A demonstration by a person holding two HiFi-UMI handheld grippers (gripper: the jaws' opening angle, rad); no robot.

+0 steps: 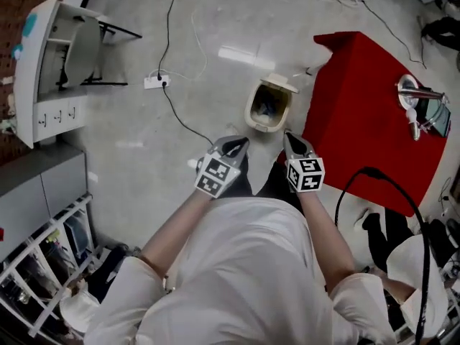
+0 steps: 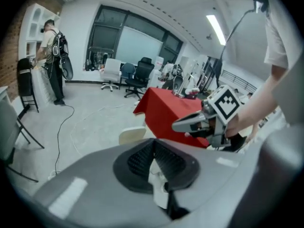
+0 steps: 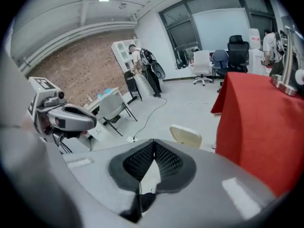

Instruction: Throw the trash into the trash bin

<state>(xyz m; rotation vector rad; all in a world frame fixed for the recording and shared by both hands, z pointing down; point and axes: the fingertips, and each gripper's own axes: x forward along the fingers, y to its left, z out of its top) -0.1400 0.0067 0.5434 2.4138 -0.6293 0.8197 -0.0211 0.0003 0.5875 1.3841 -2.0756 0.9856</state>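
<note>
Head view, looking down past a white shirt (image 1: pixel 237 264): the left gripper (image 1: pixel 236 144) and the right gripper (image 1: pixel 290 136) are held side by side over a smooth, glossy grey floor (image 1: pixel 144 121). Each carries its checkered marker cube. Just ahead of them stands the trash bin (image 1: pixel 252 113), a small cream plastic tub with rounded corners and its lid (image 1: pixel 279 83) tipped back. The trash (image 1: pixel 267 108) lies inside it as a dark heap with a bluish bit, too small to make out further. The bin sits just beside the corner of a table draped in red cloth (image 1: pixel 366 113).

Left gripper view: the ribbed black pads (image 2: pixel 137 160) are pressed together, meeting at their tips. A pale crinkled patch shows in the gap behind the tips; whether it is a scrap or the floor I cannot tell. The bin's cream lid peeks over the grey shell.

Right gripper view: the right gripper's ribbed pads (image 3: pixel 166 161) are pressed together too, tip to tip. The cream lid shows just past them, next to the red cloth.
</note>
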